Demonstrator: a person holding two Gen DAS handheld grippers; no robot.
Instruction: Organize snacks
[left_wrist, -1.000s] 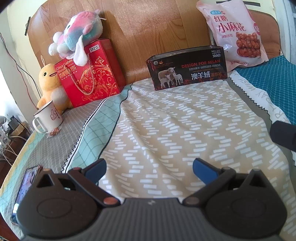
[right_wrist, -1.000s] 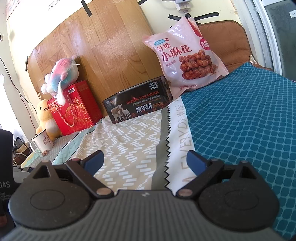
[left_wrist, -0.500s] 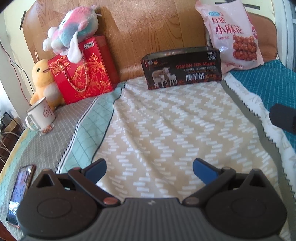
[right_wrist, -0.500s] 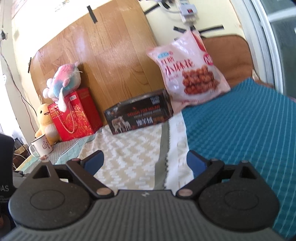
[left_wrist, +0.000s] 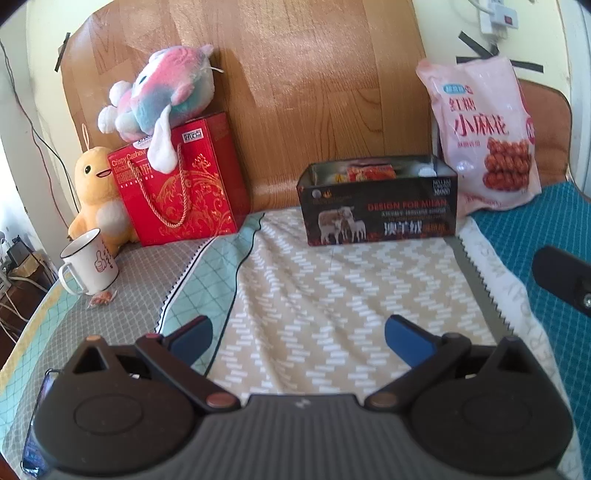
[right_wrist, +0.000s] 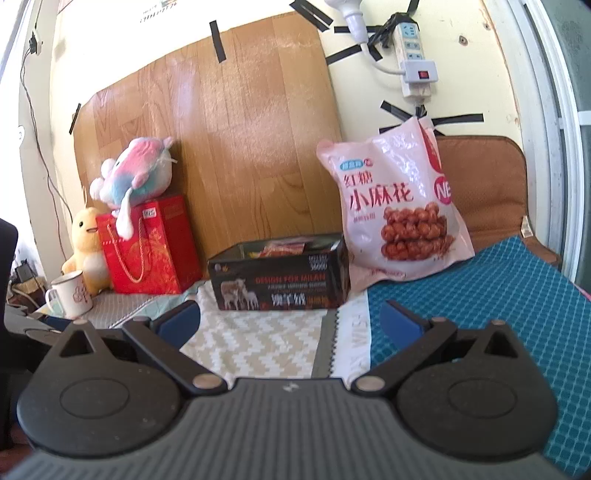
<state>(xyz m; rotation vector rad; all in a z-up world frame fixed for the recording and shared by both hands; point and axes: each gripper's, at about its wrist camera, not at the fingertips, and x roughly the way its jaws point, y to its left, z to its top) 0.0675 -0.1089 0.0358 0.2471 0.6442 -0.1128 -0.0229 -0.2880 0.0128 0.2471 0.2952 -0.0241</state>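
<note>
A black open-topped box (left_wrist: 378, 206) (right_wrist: 279, 277) with sheep pictures stands at the back of the bed, snack packets showing inside. A big pink snack bag (left_wrist: 484, 136) (right_wrist: 395, 210) leans on the wall to its right. One small wrapped snack (left_wrist: 101, 298) lies beside the white mug (left_wrist: 90, 266) (right_wrist: 72, 295). My left gripper (left_wrist: 297, 334) hovers open over the patterned bedspread, well short of the box, nothing between its fingers. My right gripper (right_wrist: 290, 319) is also empty, its jaws opening to their widest, and points at the box from above the blue cover.
A red gift bag (left_wrist: 181, 184) with a pink plush toy (left_wrist: 162, 92) on top and a yellow duck plush (left_wrist: 96, 192) stand at the back left. A phone (left_wrist: 35, 435) lies at the bed's left edge. A power strip (right_wrist: 413, 55) hangs on the wall.
Both grippers have risen, so the box's open top and its contents now show. The right gripper has rolled and its jaws stand slightly wider.
</note>
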